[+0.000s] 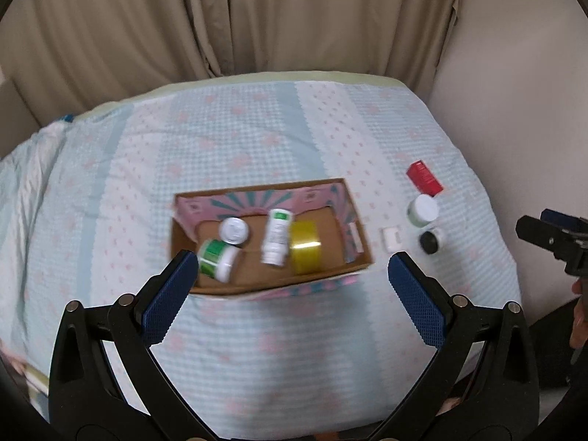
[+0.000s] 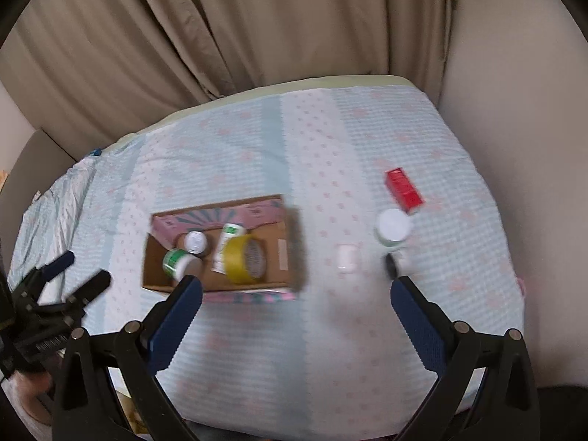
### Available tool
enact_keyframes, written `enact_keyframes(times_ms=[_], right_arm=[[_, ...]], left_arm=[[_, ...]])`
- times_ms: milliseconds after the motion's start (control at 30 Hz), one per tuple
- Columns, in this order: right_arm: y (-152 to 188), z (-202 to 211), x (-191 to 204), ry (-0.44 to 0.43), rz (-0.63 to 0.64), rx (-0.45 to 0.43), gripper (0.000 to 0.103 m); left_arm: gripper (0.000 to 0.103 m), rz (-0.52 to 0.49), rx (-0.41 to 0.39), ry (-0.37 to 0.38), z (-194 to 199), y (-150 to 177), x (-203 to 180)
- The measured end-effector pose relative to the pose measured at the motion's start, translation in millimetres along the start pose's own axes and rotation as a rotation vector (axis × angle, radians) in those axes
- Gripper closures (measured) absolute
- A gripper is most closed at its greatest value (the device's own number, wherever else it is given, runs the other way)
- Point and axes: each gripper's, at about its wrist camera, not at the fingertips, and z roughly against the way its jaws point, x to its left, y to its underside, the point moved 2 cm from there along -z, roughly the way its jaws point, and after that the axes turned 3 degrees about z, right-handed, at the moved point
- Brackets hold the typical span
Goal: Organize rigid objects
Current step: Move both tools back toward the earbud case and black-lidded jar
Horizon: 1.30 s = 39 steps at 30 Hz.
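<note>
A cardboard box [image 1: 358, 237] sits open on a bed covered with a pale blue quilt [image 1: 257, 139] printed with pink flowers, beige curtains [image 1: 183, 18] hanging behind. Inside the box lie a green-labelled jar [image 1: 217, 256] on its side at the left, a white-lidded jar [image 1: 234, 230] just behind it, a white bottle [image 1: 277, 236] lying lengthwise in the middle, and a yellow tape roll [image 1: 305, 247] touching the bottle's right side. To the right of the box, on the quilt, a small white case [image 1: 390, 238] lies nearest; further right a white-capped tub [image 1: 422, 210] stands just behind a black-lidded jar [image 1: 430, 240], and a red carton [image 1: 424, 177] lies behind them both. The left gripper [image 1: 292, 290] hovers above the near edge of the box, its blue-padded fingers [image 1: 169, 301] spread wide and holding nothing. The right gripper [image 2: 296, 305] hangs over the quilt between the box and the loose items, its jaws likewise wide apart and empty; in the left wrist view it shows at the right edge, gripped by a hand [image 1: 577, 321]. Both views are somewhat blurred, so labels cannot be read.
</note>
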Motion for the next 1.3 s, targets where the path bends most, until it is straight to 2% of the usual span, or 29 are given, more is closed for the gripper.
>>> enact_keyframes(times_ms=[133,300,567,700,833,1033,1067,1200,1300], right_arm=[[3.0,-2.0,-51.2,0.004,0.026,-0.013,0.001],[5.9,-13.9,-97.4,0.024,0.039,-0.009,0.001],[19.4,-56.8,-135.5,0.073,0.096,-0.003,0.001],[29.9,-89.7,-146.3,0.071,0.142,0.012,0.001],[40.3,-125.2,-156.7,0.044,0.151,0.026,0.001],[53.9,-177.7,-164.7,0.029,0.177,0.023,0.002],[56.8,-188.3,-165.5,0.026,0.181,0.020,0.004],[67.4,-222.4,-162.3,0.017,0.210,0.009,0.014],[74.0,-241.0,-156.0,0.029,0.260,0.007,0.020]], left_arm=[[0.000,0.002,0.015,-0.018,-15.7,2.7,-48.1],[0.000,0.000,0.060,0.016,-45.0,0.6,-102.8],[0.000,-0.005,0.128,0.089,-117.3,-6.4,-167.1],[0.000,0.003,0.157,0.113,-164.8,-6.4,-186.0],[0.000,-0.032,0.184,0.069,-211.1,1.6,-199.1],[0.002,-0.062,0.196,0.024,-278.7,30.0,-208.2],[0.002,-0.062,0.196,0.023,-287.1,33.5,-208.2],[0.016,-0.060,0.198,0.003,-320.7,49.1,-203.9],[0.016,-0.035,0.208,0.011,-342.1,55.9,-198.4]])
